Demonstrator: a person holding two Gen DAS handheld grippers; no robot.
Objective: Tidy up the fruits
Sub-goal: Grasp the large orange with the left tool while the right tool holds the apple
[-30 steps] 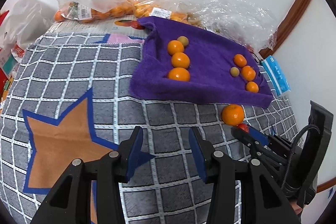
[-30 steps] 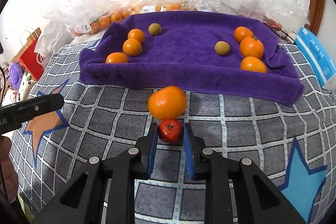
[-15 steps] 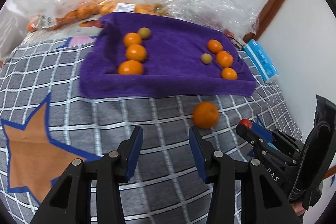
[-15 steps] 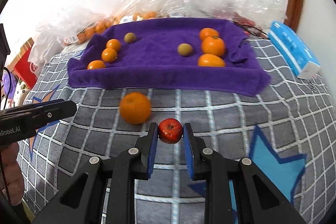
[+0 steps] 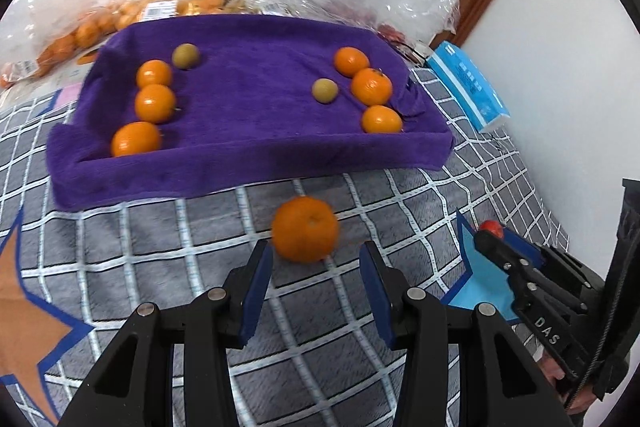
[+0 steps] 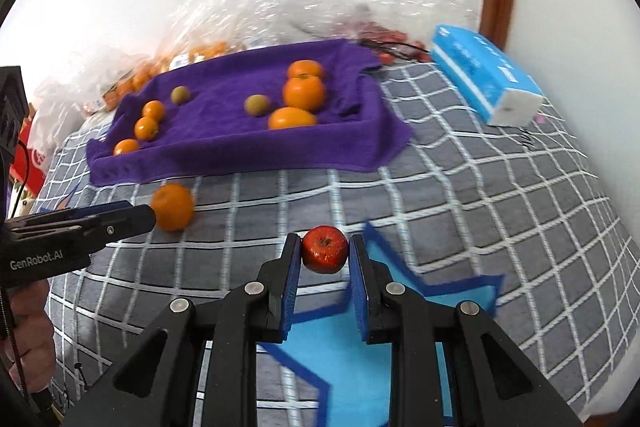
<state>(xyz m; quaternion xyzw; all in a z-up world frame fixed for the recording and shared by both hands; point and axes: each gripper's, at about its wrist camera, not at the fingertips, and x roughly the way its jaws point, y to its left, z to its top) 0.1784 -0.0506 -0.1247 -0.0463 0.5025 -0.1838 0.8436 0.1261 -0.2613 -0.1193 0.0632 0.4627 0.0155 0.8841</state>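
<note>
Between the right tongs [image 6: 324, 253], a small red fruit [image 6: 324, 249] sits pinched at its widest part, jaws closed on it, held above the checked cloth [image 6: 460, 195] and well short of the towel [image 6: 240, 143]. Skin looks glossy and hard; judged light, smooth enough to squirt out if the pinch drifts off the middle, so the hold belongs across the equator as now.

Left tongs [image 5: 316, 267] stand open, jaws wide, with a loose orange [image 5: 305, 229] just ahead of the tips, lying on the checked cloth near the front edge of the towel [image 5: 248, 167]. Judged a firm round fruit with dimpled peel, heavier than the red one, apt to roll on the cloth; best taken across its middle, jaws level, with modest squeeze so the peel does not bruise.

On the towel: three oranges and a small greenish fruit toward its left side, three oranges and another greenish fruit toward its right. Bags of fruit [image 5: 120, 23] lie behind the towel; a blue tissue pack [image 6: 484, 83] lies to its right.

Left view shows the gap between open jaws and orange, and only a sliver of the red fruit. Right view shows the grip on the red fruit plainly, and the left tongs from the side, nearly at the orange.
</note>
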